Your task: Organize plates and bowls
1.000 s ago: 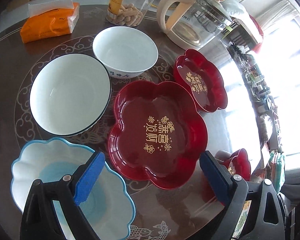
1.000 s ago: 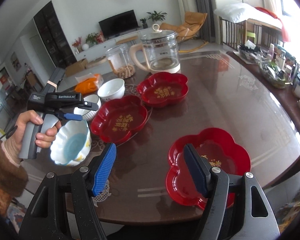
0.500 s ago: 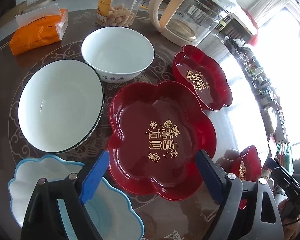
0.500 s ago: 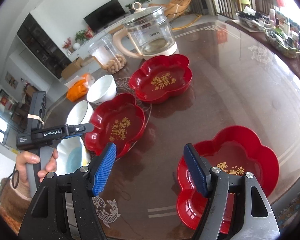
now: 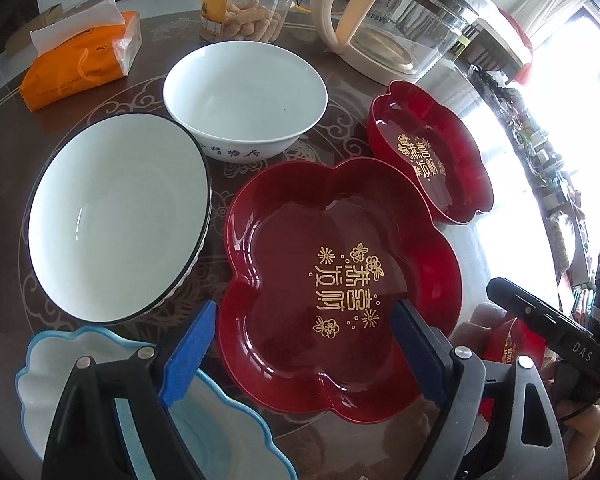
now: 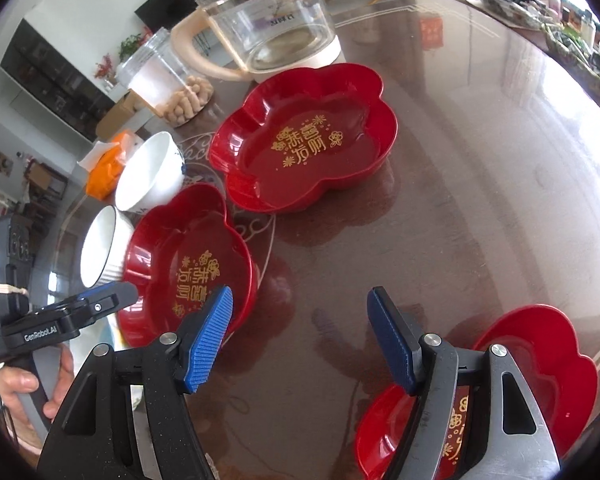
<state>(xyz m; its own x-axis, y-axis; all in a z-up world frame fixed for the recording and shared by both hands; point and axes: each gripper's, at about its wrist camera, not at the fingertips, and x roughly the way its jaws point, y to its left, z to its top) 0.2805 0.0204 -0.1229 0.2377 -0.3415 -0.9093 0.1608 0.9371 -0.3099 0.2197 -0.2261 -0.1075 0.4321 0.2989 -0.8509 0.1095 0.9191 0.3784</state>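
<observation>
Three red flower-shaped plastic plates (image 6: pixel 306 140) and three bowls (image 5: pixel 244 98) are counted on the brown table (image 6: pixel 480 200). Nothing is held between the spread jaws of the left gripper (image 5: pixel 300 356) or the right gripper (image 6: pixel 300 340).

Seen from the right wrist, bare table (image 6: pixel 480 200) lies open from 12 to 3 o'clock. Two red plates (image 6: pixel 304 140) (image 6: pixel 188 264) block 10 to 12 o'clock, with bowls (image 6: pixel 148 172) behind. A third red plate (image 6: pixel 540 368) obstructs 4 o'clock. The kettle (image 6: pixel 268 20) stands at 12 o'clock, far side.
</observation>
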